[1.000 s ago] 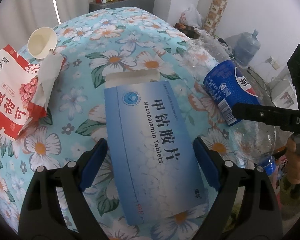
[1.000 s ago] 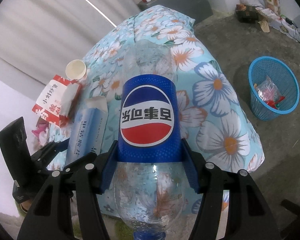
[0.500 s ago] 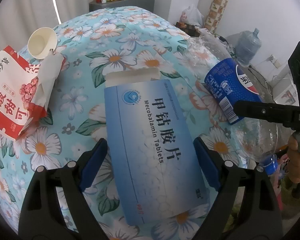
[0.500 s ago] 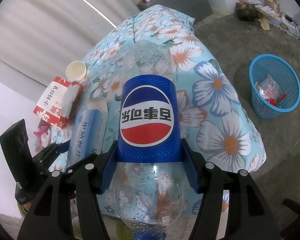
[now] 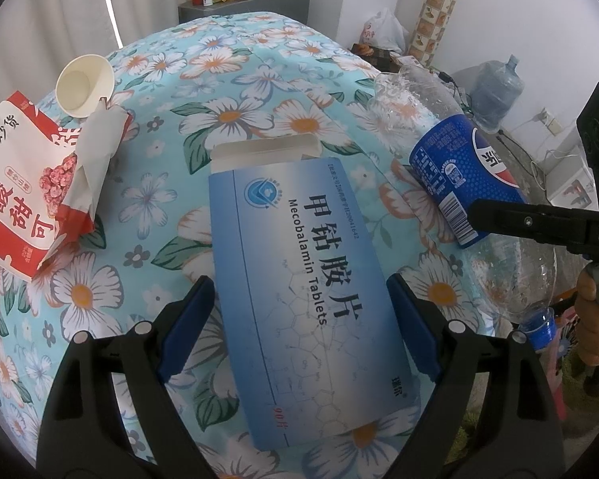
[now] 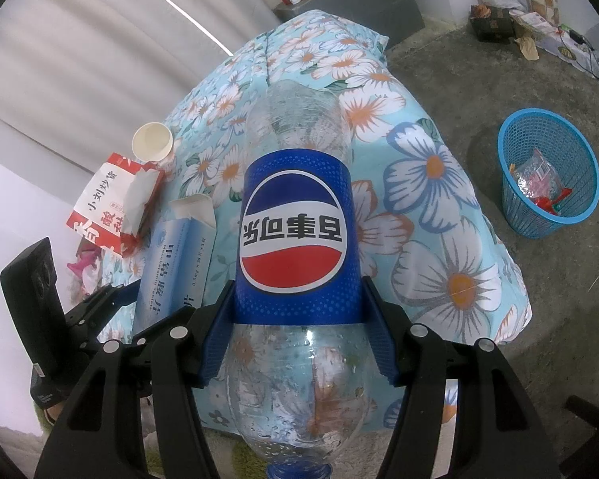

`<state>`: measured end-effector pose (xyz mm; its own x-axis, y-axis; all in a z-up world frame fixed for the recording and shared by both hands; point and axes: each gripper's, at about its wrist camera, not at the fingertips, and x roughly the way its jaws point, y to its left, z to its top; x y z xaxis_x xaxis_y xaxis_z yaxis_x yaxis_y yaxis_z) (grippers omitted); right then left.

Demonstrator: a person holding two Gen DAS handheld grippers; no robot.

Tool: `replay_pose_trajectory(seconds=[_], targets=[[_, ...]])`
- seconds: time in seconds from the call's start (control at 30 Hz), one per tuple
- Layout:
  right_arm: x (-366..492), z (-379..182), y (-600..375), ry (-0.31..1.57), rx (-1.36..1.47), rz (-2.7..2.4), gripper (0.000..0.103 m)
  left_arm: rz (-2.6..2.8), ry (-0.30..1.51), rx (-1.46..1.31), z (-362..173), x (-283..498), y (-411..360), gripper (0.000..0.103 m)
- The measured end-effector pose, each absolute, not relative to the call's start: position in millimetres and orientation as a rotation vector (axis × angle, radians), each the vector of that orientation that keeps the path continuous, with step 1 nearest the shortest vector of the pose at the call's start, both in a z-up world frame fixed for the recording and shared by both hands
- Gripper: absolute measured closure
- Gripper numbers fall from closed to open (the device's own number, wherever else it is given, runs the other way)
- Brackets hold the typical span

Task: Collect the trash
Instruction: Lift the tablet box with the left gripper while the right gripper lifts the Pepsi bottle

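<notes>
Across the lower half of the left wrist view, the left gripper [image 5: 299, 319] straddles a blue-and-white tablet box [image 5: 303, 291] lying flat on the flowered tablecloth [image 5: 227, 60]; its blue pads sit at the box's long edges, apparently pressing on both, so the box looks clamped rather than merely bracketed. At lower centre of the right wrist view, the right gripper [image 6: 297, 327] is closed on an empty Pepsi bottle [image 6: 295, 231], the pads gripping the lower rim of the blue label with the cap toward the camera. Still on the cloth, toward the upper left in both views, are a red snack bag [image 5: 20, 195] with a crumpled tissue [image 5: 96, 159] on it and a paper cup [image 5: 84, 86] on its side. At the right edge of the right wrist view, well apart from the table, the blue basket [image 6: 547, 175] stands on the floor, already holding some wrappers. Several things could spoil the carry — the thin, empty box may buckle or pivot under its edge-on grip, its open flap catching the cloth; the smooth, wet-looking bottle may slide through the pads, being long and held at one band only. A toss from a distance could miss the basket's narrow mouth or tip the light basket over.
</notes>
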<state>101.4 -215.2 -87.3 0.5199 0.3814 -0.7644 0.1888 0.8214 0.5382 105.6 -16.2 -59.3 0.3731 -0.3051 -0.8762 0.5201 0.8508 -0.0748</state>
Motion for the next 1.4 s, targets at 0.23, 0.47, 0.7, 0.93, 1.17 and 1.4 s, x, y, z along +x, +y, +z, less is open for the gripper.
replay_pose_trajectory(seconds=[0.23,0.47,0.7,0.93,1.17,1.4], targets=[[101.1,-87.6,-216.2,1.035,0.630,0.129,0.044,-0.534,1.065,0.229,-60.1,105.4,-16.5,0.020],[102.3,-87.5,-216.8,1.033,0.644,0.137,0.044,-0.528,1.068,0.228,-61.8,108.8,-15.6,0.020],[102.3,-88.4,-218.8,1.034,0.654,0.140,0.044,-0.522,1.063,0.215,-63.7,111.5,-16.1,0.020],[103.0,-85.8,-216.0,1.040,0.643,0.116,0.044,-0.514,1.049,0.212,-63.3,116.2,-17.9,0.020],[102.9,-85.1,-212.1,1.044,0.622,0.107,0.043,-0.506,1.033,0.239,-64.2,115.7,-22.5,0.020],[101.5,-83.2,-213.4,1.051,0.610,0.090,0.039,-0.504,1.031,0.251,-65.3,115.2,-26.2,0.024]])
